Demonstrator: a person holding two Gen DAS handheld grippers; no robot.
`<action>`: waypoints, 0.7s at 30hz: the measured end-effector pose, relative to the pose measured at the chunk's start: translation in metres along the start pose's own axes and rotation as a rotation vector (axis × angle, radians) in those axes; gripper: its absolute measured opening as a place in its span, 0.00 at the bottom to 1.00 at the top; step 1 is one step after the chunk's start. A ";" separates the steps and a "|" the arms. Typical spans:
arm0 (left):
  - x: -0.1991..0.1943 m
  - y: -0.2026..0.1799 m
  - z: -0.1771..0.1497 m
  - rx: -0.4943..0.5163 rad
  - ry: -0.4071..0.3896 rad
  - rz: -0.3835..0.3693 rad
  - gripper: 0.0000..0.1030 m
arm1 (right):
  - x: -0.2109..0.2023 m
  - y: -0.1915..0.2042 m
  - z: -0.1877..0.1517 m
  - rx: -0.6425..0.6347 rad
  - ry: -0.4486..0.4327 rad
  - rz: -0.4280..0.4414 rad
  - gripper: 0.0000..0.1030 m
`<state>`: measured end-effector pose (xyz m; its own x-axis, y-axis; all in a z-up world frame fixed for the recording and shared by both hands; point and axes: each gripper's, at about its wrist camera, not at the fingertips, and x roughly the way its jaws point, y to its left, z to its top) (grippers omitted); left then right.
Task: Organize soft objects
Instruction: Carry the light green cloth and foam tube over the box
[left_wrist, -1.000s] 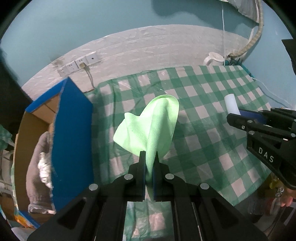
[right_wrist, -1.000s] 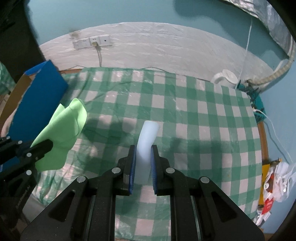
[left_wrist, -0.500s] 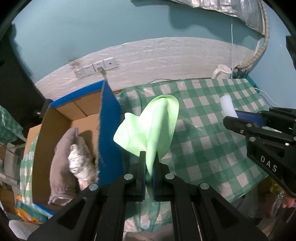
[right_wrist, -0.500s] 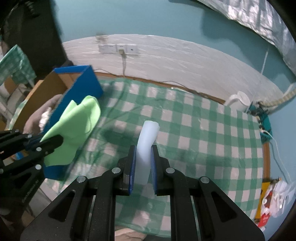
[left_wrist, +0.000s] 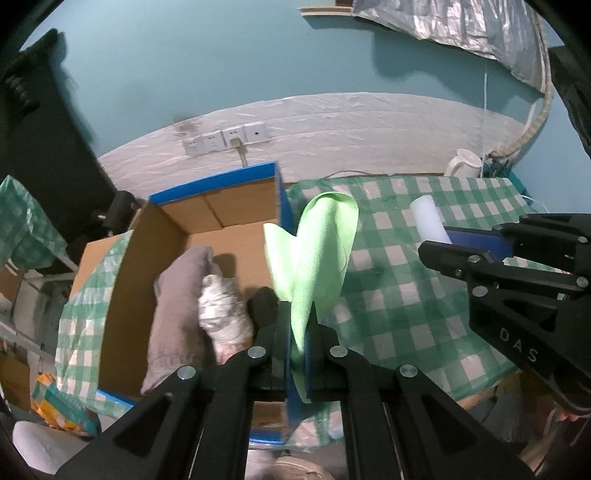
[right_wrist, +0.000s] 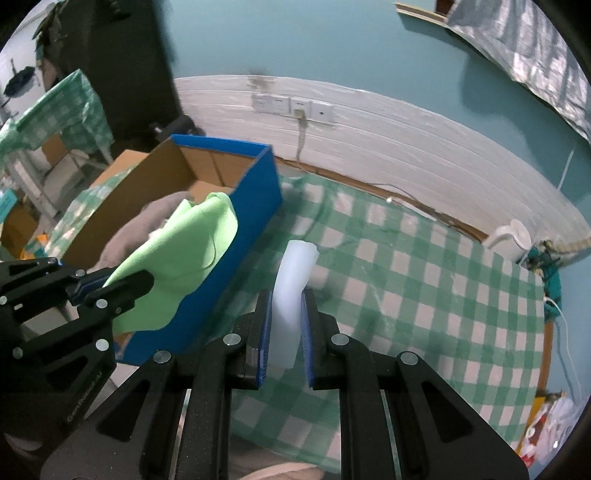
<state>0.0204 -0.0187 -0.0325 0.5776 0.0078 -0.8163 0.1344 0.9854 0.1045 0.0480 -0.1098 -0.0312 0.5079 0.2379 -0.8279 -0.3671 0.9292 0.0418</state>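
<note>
Left tongs (left_wrist: 298, 328) clamp a green cloth (left_wrist: 317, 254) above the blue box's (right_wrist: 236, 236) wall; a grey towel (left_wrist: 177, 314) lies inside. Right tongs (right_wrist: 284, 317) grip a white foam roll (right_wrist: 291, 280) over the checkered surface (right_wrist: 424, 295).

Looks like someone's home, plain back room: teal wall (left_wrist: 221, 74), wall sockets (left_wrist: 225, 140), white kettle (left_wrist: 463, 164) on counter (right_wrist: 424, 295) with green check cloth, cardboard box (left_wrist: 177, 236) of laundry.
</note>
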 end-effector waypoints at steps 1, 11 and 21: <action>-0.001 0.004 -0.001 -0.005 -0.002 0.006 0.05 | 0.001 0.004 0.002 -0.006 0.000 0.003 0.13; -0.001 0.052 -0.008 -0.092 0.001 0.048 0.05 | 0.016 0.047 0.021 -0.065 0.007 0.052 0.13; 0.018 0.098 -0.020 -0.181 0.045 0.082 0.05 | 0.040 0.081 0.038 -0.100 0.032 0.103 0.13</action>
<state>0.0278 0.0817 -0.0480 0.5438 0.0932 -0.8340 -0.0607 0.9956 0.0716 0.0681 -0.0138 -0.0400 0.4387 0.3202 -0.8396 -0.4925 0.8672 0.0734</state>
